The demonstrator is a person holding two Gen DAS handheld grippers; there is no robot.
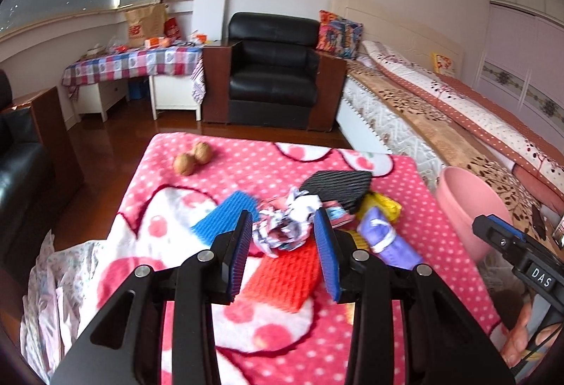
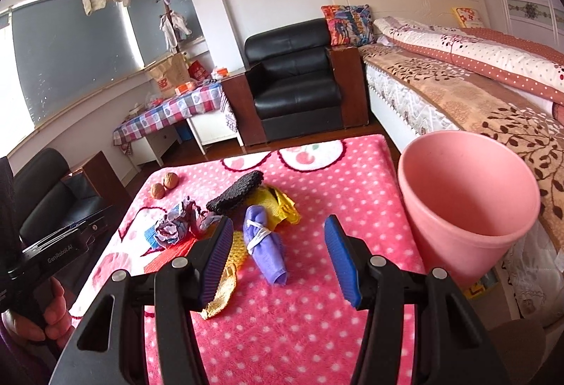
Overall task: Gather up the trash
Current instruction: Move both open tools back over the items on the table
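A crumpled printed paper ball (image 1: pixel 285 226) lies on the pink dotted blanket (image 1: pixel 405 209) amid a trash pile: blue foam net (image 1: pixel 225 216), red foam net (image 1: pixel 285 274), black foam net (image 1: pixel 340 186), yellow wrapper (image 1: pixel 384 205) and a rolled purple bag (image 1: pixel 387 237). My left gripper (image 1: pixel 283 226) is open with its pads on either side of the paper ball, just short of touching. My right gripper (image 2: pixel 278 244) is open and empty, above the purple bag (image 2: pixel 264 247), left of the pink bin (image 2: pixel 465 202). The paper ball (image 2: pixel 179 223) also shows there.
Two walnuts (image 1: pixel 192 157) lie at the blanket's far left. A yellow foam net (image 2: pixel 225 275) lies under my right gripper's left finger. A bed (image 2: pixel 476 92) runs along the right, behind the bin. A black armchair (image 1: pixel 273 71) and a checked table (image 1: pixel 134 62) stand beyond.
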